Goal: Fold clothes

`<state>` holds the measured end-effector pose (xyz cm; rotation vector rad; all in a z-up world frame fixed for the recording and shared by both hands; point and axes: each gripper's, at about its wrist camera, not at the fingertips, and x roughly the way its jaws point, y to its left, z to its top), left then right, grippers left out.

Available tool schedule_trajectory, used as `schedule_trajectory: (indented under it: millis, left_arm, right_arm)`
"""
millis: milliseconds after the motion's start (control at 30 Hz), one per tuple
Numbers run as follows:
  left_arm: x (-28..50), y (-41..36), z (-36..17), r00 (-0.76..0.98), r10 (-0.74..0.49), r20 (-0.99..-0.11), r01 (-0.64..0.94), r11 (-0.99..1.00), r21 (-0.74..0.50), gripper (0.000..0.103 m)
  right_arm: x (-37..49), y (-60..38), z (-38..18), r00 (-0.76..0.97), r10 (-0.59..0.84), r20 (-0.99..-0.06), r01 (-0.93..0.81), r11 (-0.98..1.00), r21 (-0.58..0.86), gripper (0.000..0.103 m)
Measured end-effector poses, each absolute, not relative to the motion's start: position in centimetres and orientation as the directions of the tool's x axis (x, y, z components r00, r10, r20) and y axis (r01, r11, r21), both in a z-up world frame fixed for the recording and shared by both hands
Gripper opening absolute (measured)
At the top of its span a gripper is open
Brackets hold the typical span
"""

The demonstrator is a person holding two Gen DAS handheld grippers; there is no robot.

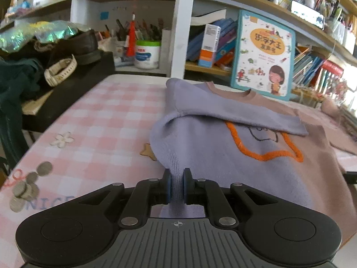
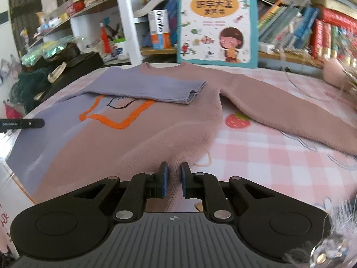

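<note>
One checked tablecloth (image 2: 256, 147) (crowded bookshelves (image 2: 312, 29) behind)

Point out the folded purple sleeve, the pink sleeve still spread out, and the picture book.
purple sleeve (image 2: 156, 89): right wrist view, middle of its length.
pink sleeve (image 2: 290, 109): right wrist view, middle of its length.
picture book (image 2: 217, 20): right wrist view, middle of the cover.

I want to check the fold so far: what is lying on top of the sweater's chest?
The purple sleeve is folded across the sweater, covering the upper part of the orange outline design. What the design shows beneath it stays hidden.
</note>
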<state>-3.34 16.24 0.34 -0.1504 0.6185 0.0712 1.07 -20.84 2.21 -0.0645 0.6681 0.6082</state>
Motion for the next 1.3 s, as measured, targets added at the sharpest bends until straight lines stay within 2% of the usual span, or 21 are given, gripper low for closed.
schedule_trajectory:
  millis: [300,433,500,633,733,800,867,933,1100,1300]
  left_arm:
    - [-2.9,17.7,-0.3,0.808,0.055,-0.587,-0.159,0.979,-0.127,0.01]
    - [-3.0,16.9,-0.2,0.809,0.082,-0.583,-0.155,0.985,-0.077,0.01]
    - [-3.1,16.5,0.0,0.811,0.109,-0.575,-0.168,0.985,-0.049,0.016]
    - [-4.1,15.3,1.4,0.84,0.157,-0.519,-0.194,0.981,-0.016,0.016]
    - [-4.8,13.7,2.6,0.876,0.153,-0.458,-0.166,0.986,0.01,0.018]
    - [-5.1,12.5,3.0,0.895,0.112,-0.432,-0.123,0.992,0.002,0.025]
    - [-5.1,11.4,2.9,0.904,0.071,-0.422,-0.081,0.997,-0.007,0.039]
    - [-4.9,10.3,2.6,0.906,0.029,-0.423,-0.037,0.999,-0.01,0.043]
    - [-4.3,7.7,1.0,0.896,-0.018,-0.444,0.03,0.999,0.02,0.043]
    - [-4.4,6.6,-0.1,0.878,-0.043,-0.477,0.06,0.998,0.019,0.056]
  right_arm:
    - [1.9,-19.4,2.1,0.609,0.529,-0.591,-0.572,0.809,0.134,0.011]
    - [1.9,-19.8,2.2,0.609,0.529,-0.592,-0.565,0.812,0.145,0.012]
    - [1.8,-20.3,2.4,0.619,0.522,-0.587,-0.554,0.82,0.144,0.016]
    - [1.6,-22.1,3.2,0.66,0.493,-0.567,-0.516,0.846,0.135,0.038]
    - [1.7,-23.7,3.7,0.696,0.453,-0.557,-0.474,0.873,0.118,0.047]
    - [2.1,-24.9,3.9,0.714,0.423,-0.558,-0.442,0.89,0.109,0.053]
    - [2.6,-26.1,4.0,0.727,0.391,-0.564,-0.409,0.907,0.102,0.063]
    - [3.2,-27.3,4.2,0.731,0.365,-0.576,-0.381,0.919,0.099,0.068]
    - [5.2,-30.5,5.0,0.727,0.302,-0.616,-0.317,0.944,0.089,0.072]
    - [7.8,-34.1,5.7,0.724,0.237,-0.648,-0.226,0.969,0.102,0.073]
